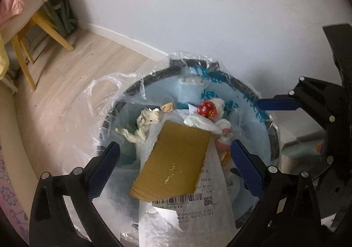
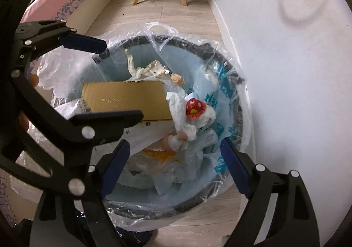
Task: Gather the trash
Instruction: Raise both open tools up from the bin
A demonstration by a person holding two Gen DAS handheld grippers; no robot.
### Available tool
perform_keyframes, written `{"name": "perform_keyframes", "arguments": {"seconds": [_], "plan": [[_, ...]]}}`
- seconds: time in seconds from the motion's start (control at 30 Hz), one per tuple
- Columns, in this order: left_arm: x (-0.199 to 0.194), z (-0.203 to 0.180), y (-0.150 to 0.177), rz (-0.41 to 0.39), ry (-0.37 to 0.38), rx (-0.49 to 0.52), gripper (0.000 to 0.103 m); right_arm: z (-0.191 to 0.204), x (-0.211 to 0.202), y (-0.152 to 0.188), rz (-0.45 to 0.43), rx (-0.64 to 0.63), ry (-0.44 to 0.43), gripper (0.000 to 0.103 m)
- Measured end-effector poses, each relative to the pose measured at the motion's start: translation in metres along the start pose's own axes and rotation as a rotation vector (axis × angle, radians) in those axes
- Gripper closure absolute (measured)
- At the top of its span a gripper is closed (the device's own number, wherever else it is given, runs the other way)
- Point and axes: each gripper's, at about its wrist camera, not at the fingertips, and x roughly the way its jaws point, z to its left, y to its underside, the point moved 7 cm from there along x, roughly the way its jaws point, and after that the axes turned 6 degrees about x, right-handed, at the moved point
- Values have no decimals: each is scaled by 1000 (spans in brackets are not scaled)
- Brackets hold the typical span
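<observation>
Wood floor (image 1: 72, 84), white wall behind, bin (image 2: 236, 102) tucked beside it, clear liner bag (image 1: 103, 93) folded over rim to catch waste. Cardboard piece (image 1: 173, 159) lies flat atop pile inside, with crumpled tissues (image 2: 187, 102) and red wrapper (image 1: 205, 109). Left gripper (image 1: 176, 148) and right gripper (image 2: 173, 150) hover above opening, jaws spread wide, nothing between them; trash looks dropped in.

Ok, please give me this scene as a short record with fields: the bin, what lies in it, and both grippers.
bin: round trash bin on a wooden floor, lined with a clear plastic bag
contents: brown cardboard piece, red spotted wrapper, crumpled white tissue, printed label sheet
left gripper: open, empty, above the bin
right gripper: open, empty, above the bin
</observation>
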Motion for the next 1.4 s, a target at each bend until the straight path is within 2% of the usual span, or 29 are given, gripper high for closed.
{"name": "perform_keyframes", "arguments": {"seconds": [0.3,0.67,0.8,1.03,1.4], "plan": [[-26,1,-16,-32,6,-83,6,-4,-20,-3,-10,17,20,22],[-74,13,-35,-89,-79,-170,6,-7,-55,-6,-42,37,43,22],[-91,17,-36,-97,-91,-204,6,-5,-72,-7,-57,39,54,22],[-128,15,-37,-163,-87,-243,6,7,-99,-4,-71,43,69,22],[-178,16,-33,-214,-83,-300,6,28,-133,17,-65,56,82,22]]}}
